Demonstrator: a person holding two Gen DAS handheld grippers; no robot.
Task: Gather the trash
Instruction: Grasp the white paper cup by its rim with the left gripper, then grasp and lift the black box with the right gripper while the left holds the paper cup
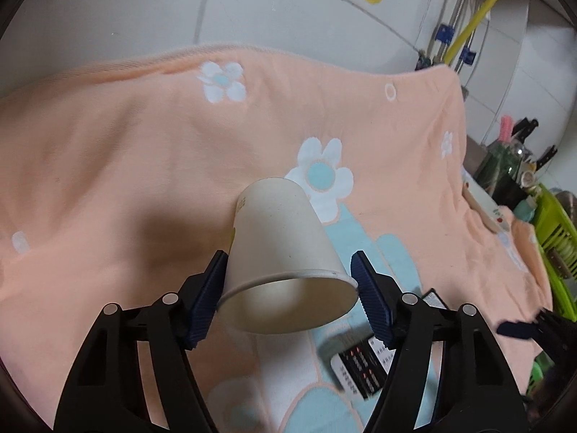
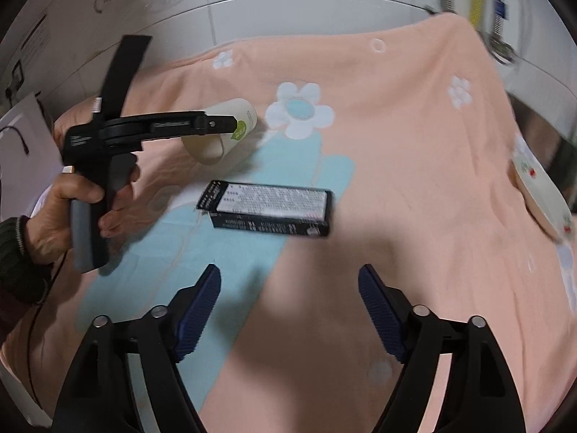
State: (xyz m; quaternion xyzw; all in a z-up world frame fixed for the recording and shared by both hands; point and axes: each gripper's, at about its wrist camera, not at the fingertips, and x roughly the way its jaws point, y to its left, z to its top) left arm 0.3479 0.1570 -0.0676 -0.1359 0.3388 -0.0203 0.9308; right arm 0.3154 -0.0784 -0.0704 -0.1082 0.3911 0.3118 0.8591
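Two grippers over a peach flowered cloth. Left gripper: its blue pads bracket a white paper cup lying on its side, mouth toward the camera — the left pad touches the wall, the right stands at the rim; a firm grip cannot be confirmed. Right gripper: jaws wide, nothing between them. Black-and-white box lies flat near the cloth's middle, just beside the cup — untouched.
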